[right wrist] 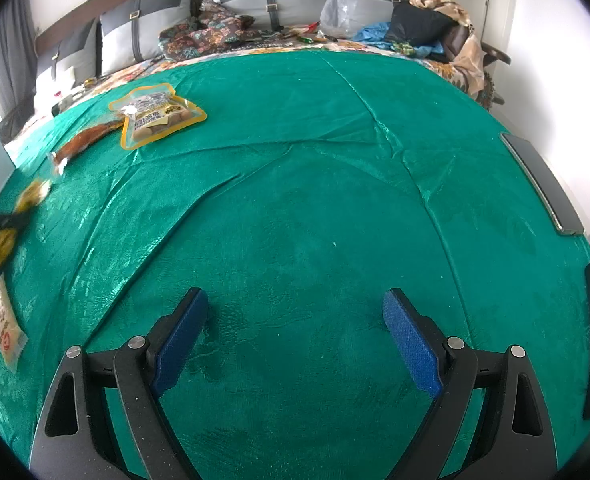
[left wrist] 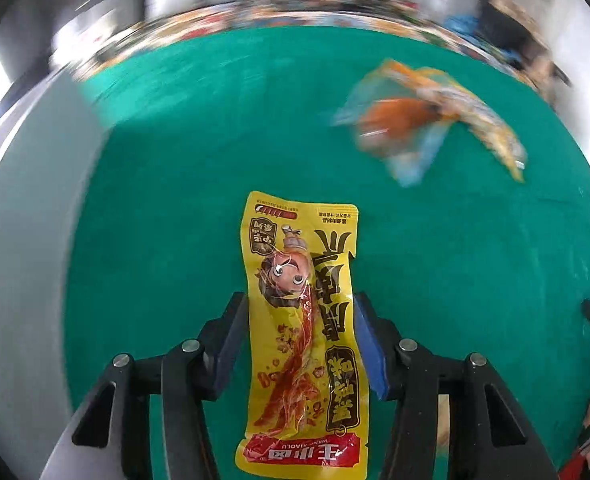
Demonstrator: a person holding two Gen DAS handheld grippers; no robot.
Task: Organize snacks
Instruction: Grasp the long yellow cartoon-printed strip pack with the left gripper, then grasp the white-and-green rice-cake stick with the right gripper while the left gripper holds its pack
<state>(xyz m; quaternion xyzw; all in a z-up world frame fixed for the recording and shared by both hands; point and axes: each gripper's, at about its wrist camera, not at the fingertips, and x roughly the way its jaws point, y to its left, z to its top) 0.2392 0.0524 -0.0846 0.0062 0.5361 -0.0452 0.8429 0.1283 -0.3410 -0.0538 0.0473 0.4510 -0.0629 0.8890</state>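
— Looking at the left gripper [left wrist: 301, 340], what is between its blue pads?

— A long yellow snack packet [left wrist: 301, 336]. The pads pinch it on both long edges, and it hangs over the green cloth [left wrist: 215, 140].

— And the right gripper [right wrist: 295, 336]?

— Its jaws stand wide apart over bare cloth, holding nothing.

— Where are the other snacks?

— A clear pouch with yellow border [right wrist: 159, 118] lies far left on the cloth, touching an orange-brown packet [right wrist: 85, 142].

Surface: green cloth [right wrist: 295, 200], creased, spread over a bed.
Landmark: clear pouch [right wrist: 157, 118], lying flat, far left.
Touching it, nearer: brown packet [right wrist: 83, 142].
Far right of it: dark phone [right wrist: 543, 184].
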